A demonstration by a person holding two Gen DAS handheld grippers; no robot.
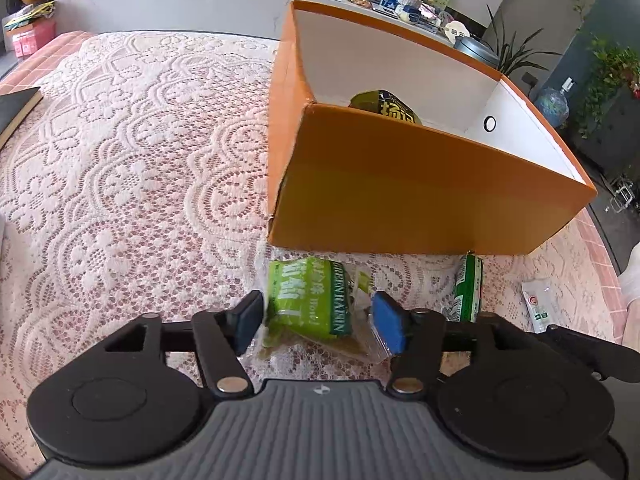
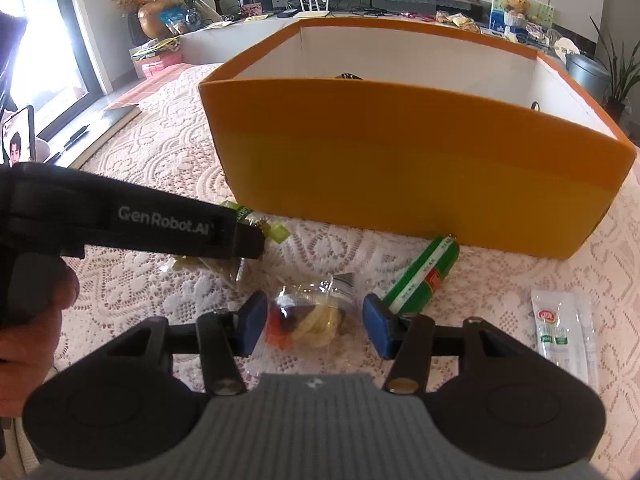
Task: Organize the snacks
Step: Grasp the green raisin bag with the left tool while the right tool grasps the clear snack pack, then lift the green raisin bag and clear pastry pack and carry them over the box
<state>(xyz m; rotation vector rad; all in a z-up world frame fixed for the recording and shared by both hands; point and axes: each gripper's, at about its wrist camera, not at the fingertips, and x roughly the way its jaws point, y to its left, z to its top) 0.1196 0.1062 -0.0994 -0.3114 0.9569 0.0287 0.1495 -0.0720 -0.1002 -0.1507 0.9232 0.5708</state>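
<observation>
Left wrist view shows the left gripper (image 1: 318, 320) with its jaws apart on either side of a green snack packet (image 1: 306, 304), which lies on the lace tablecloth (image 1: 132, 184) just in front of the orange box (image 1: 420, 196). One blue pad (image 1: 388, 322) touches the packet's clear edge; the other side is too blurred to tell. Inside the box sits a dark green bag (image 1: 386, 106). A green tube (image 1: 467, 286) lies against the box's front wall, and a white sachet (image 1: 542, 304) lies further right. Right wrist view has the right gripper (image 2: 314, 324) spread open around a clear wrapped snack (image 2: 310, 318) on the cloth, with the left pad at the wrapper and the right pad clear of it
</observation>
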